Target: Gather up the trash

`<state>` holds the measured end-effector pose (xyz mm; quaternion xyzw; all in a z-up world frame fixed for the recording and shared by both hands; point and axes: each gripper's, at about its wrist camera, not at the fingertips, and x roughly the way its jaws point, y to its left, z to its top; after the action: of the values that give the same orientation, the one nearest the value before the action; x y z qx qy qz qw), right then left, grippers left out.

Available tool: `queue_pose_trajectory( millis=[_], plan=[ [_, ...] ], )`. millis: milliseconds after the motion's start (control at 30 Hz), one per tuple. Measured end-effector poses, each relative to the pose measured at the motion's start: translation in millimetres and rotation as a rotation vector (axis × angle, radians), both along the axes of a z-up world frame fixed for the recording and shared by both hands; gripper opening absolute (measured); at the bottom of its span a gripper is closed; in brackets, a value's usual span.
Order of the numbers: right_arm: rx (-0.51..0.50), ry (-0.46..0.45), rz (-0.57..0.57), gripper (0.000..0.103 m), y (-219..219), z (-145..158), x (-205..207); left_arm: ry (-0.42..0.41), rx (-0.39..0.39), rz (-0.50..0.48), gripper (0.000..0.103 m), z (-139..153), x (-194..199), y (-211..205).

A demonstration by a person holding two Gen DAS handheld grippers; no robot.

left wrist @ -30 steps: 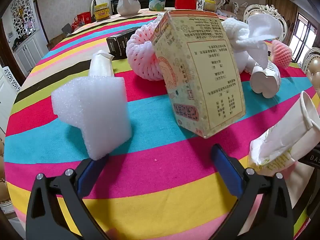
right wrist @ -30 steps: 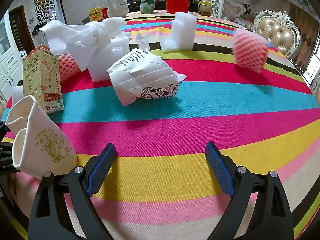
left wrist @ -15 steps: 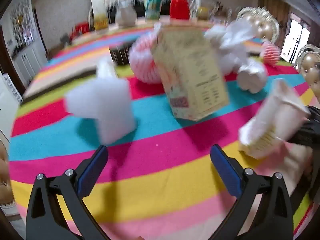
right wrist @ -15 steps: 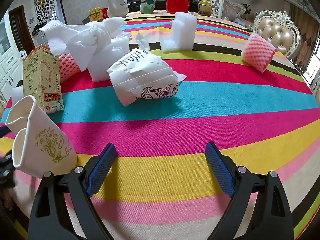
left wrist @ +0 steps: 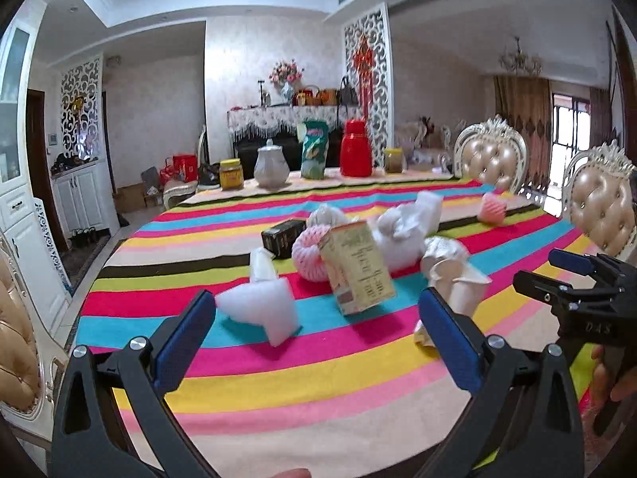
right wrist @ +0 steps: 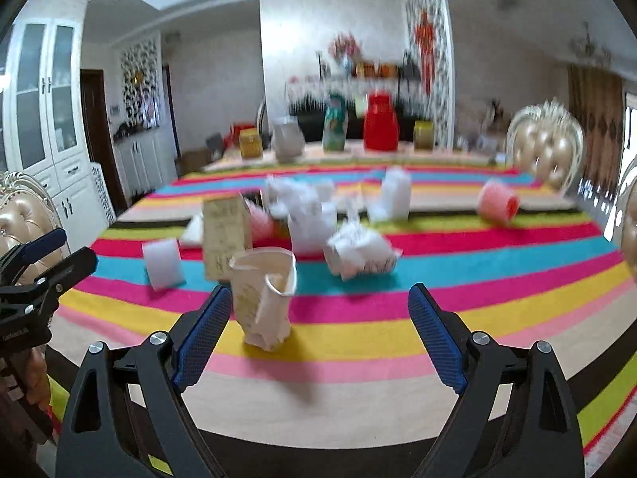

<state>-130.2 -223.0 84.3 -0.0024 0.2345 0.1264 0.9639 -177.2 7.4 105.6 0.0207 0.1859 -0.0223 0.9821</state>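
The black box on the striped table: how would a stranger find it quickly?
Start at the striped table and find the trash cluster in its middle. Behind the pink foam ring, on its left, lies the black box. It is the only dark item there.

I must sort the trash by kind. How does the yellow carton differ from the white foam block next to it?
The carton is printed yellowish cardboard; the foam block is plain white. The carton stands taller and leans; the foam block sits lower and is L-shaped. The carton rests against a pink foam net; the foam block stands apart. Both sit on the striped tablecloth.
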Motion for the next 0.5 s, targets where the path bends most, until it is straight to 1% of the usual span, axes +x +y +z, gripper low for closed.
queue_pose_trajectory(
  millis=[67,133,333,500],
  plan=[
    [-0.004,-0.061,-0.006,0.085,3,9,-12,-0.020,-0.013,-0.005,0.099,7,-14,2],
    [-0.003,-0.097,0.006,0.085,5,14,-24,-0.035,-0.015,-0.001,0.099,12,-25,3],
    [0.017,-0.124,0.027,0.085,6,29,-47,-0.042,-0.027,0.009,0.099,16,-39,4],
    [0.035,-0.128,0.035,0.085,2,35,-58,-0.057,-0.012,0.006,0.099,20,-54,-1]
  ],
)
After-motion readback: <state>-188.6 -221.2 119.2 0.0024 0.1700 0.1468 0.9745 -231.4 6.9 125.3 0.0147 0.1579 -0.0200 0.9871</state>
